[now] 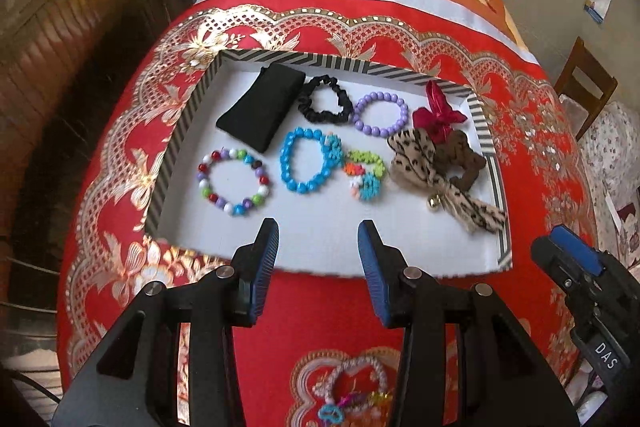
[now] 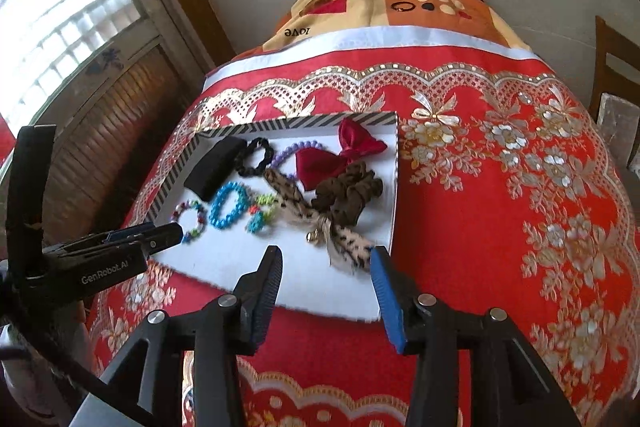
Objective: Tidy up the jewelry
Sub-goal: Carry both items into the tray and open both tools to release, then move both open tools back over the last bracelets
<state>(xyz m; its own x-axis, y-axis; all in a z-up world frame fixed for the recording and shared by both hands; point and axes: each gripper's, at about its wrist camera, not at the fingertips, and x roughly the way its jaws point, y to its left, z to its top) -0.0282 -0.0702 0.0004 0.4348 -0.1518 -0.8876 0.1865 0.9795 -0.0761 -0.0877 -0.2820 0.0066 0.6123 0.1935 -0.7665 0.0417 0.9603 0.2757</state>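
A shallow white cardboard tray with a black-and-white striped rim sits on a red tablecloth with gold flowers. Inside lie a flat black pouch, a black scrunchie, a purple bead bracelet, a blue bead bracelet, a many-coloured bead bracelet, a dark red bow and a leopard-print bow. The left gripper and the right gripper hang over the tray's near edge. Both have their fingers apart, holding nothing.
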